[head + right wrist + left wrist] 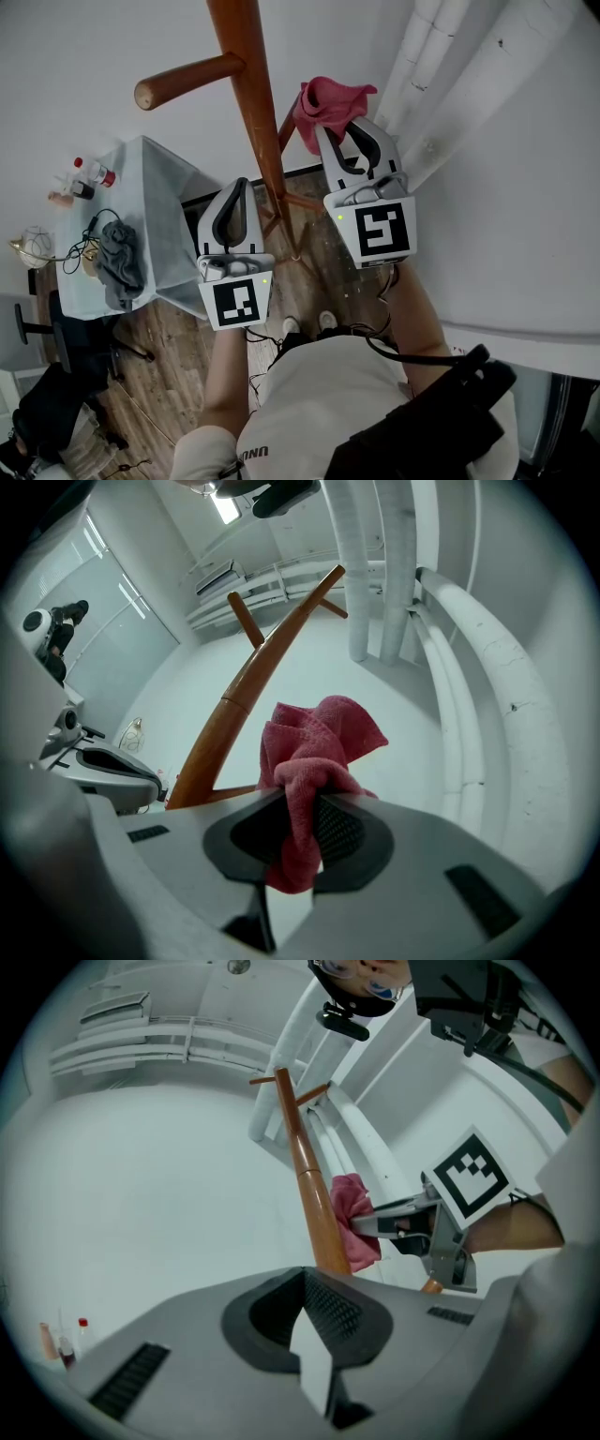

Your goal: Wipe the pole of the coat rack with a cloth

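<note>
Wooden floorboards point(173, 370) lie far below, with a white wall behind. At the far left a small table point(164, 202) carries bottles point(94, 173) and a tangle of cable, well apart from the work. Next comes the left gripper point(242, 187), its tongs pressed together on nothing, just beside the pole point(251, 103). I'd judge it idle, held close to steady the rack if needed. The brown pole of the coat rack rises between the two tools. To its right, the right gripper point(343, 131) pinches a bunched red cloth point(330, 97). Most of the cloth bulges past the tips, so that soft fabric rather than plastic meets the wood. The cloth looks to be touching the pole, though the angle leaves that uncertain. White pipes point(441, 66) run furthest right.
</note>
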